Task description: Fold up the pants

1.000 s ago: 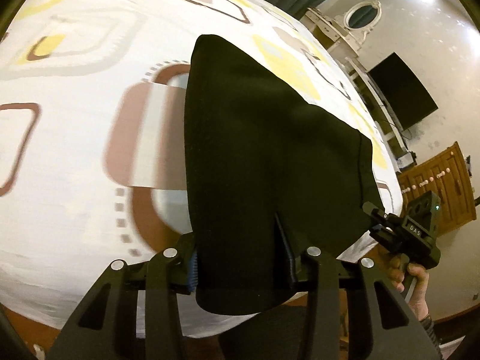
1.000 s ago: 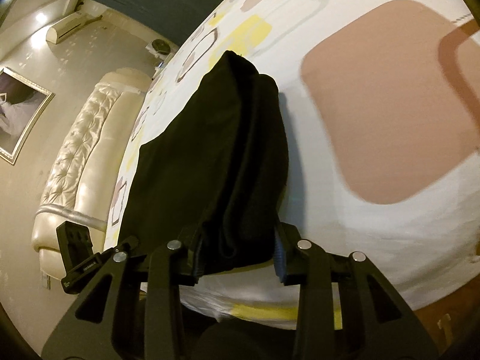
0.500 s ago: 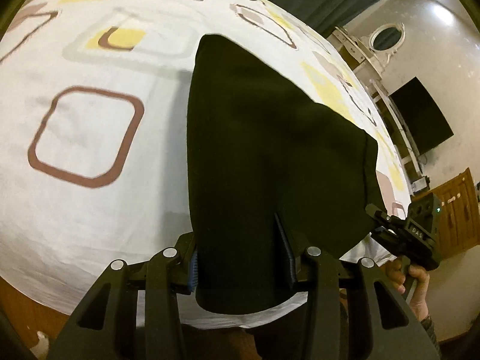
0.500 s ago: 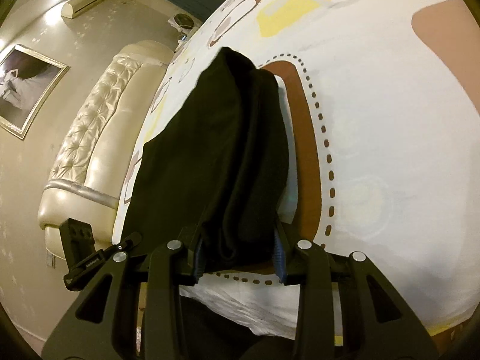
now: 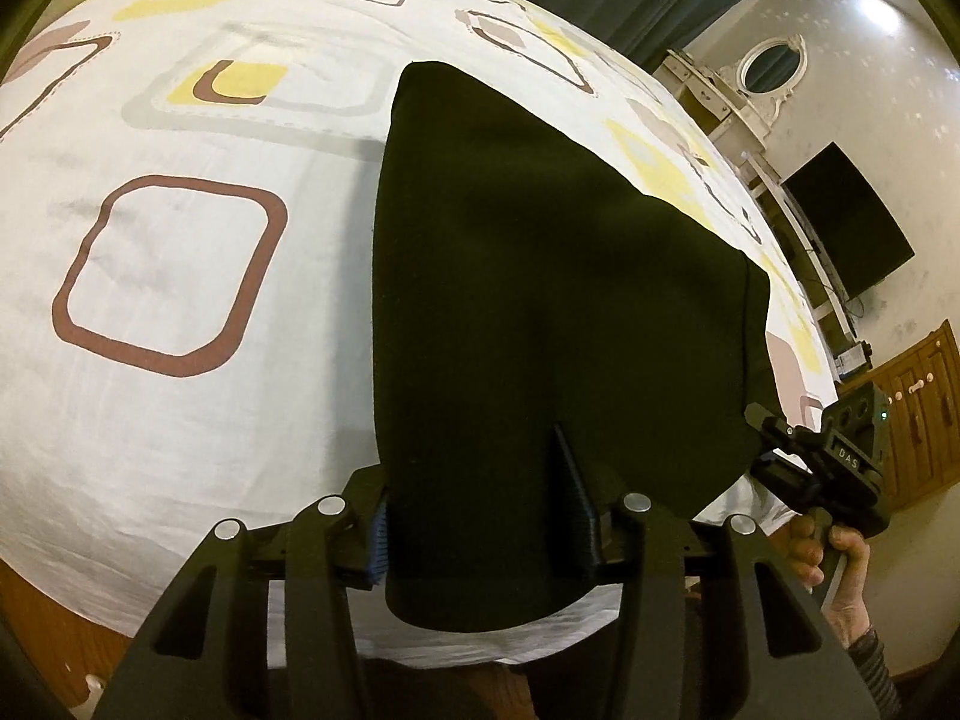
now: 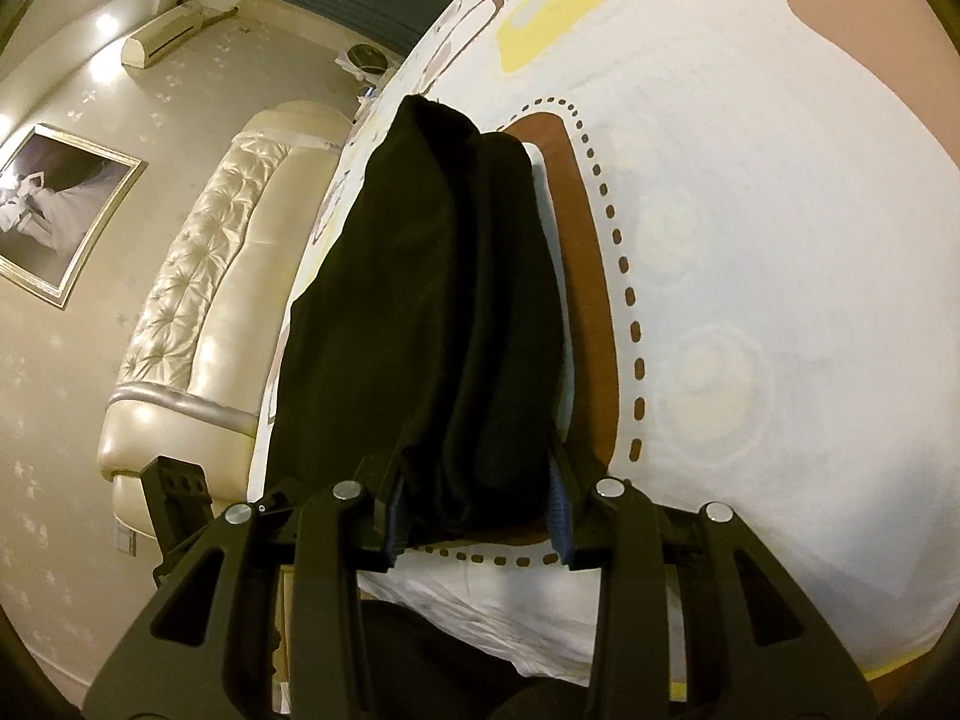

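The black pants (image 5: pixel 540 300) hang as a wide doubled sheet between my two grippers, above the white patterned bed sheet (image 5: pixel 180 420). My left gripper (image 5: pixel 480 516) is shut on one near corner of the fabric, which drapes over and past its fingers. My right gripper (image 6: pixel 477 498) is shut on the other corner, where the pants (image 6: pixel 432 312) bunch into thick folds. The right gripper also shows at the right of the left wrist view (image 5: pixel 840 468), held by a hand. The far end of the pants rests on or near the sheet; I cannot tell which.
The bed sheet (image 6: pixel 750 240) carries brown, yellow and grey square prints. A cream tufted headboard (image 6: pixel 198 300) and a framed picture (image 6: pixel 54 204) are on the left. A dark TV (image 5: pixel 852 228), white dresser with oval mirror (image 5: pixel 768 72) and wooden cabinet (image 5: pixel 918 408) stand at right.
Both grippers have carried the pants across the bed: the sheet's printed squares have shifted under them. The grip and the hang of the fabric look the same.
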A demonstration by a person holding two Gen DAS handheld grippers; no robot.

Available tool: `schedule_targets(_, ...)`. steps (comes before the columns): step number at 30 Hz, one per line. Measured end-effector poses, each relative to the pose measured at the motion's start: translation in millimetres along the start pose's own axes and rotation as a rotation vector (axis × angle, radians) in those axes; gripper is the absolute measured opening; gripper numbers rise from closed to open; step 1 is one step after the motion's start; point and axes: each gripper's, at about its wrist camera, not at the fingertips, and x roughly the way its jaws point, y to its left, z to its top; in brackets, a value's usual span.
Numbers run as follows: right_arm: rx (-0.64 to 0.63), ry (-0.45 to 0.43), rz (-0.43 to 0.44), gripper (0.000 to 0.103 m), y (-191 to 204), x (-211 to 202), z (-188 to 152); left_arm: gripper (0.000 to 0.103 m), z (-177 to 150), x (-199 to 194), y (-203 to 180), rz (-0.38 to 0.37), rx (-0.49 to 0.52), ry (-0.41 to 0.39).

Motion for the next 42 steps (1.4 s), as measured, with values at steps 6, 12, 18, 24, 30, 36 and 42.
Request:
schedule_targets(6,-0.003,-0.005,0.006,0.035,-4,-3,0,0.048,0,0,0,0.0,0.0,0.0)
schedule_targets(12,-0.003,-0.004,0.011,0.035,-5,-4,1,0.049,0,0,1,0.001,0.0,0.0)
schedule_targets(18,-0.008,0.015,0.004,0.043,-3,-5,1,0.067,1,-6,4,0.004,0.011,-0.016)
schedule_targets(24,-0.065,0.019,-0.032,0.064,1,-19,22,0.083,9,-29,24,-0.134,0.001,-0.067)
schedule_targets(30,-0.004,0.012,0.014,0.072,-8,3,61,0.084,46,0,50,-0.232,-0.096,-0.044)
schedule_targets(36,0.017,0.02,0.034,0.074,-7,41,99,0.084,83,36,38,-0.238,-0.062,-0.014)
schedule_targets(42,0.015,0.058,0.056,0.069,-6,61,116,0.084,99,57,34,-0.263,-0.09,0.022)
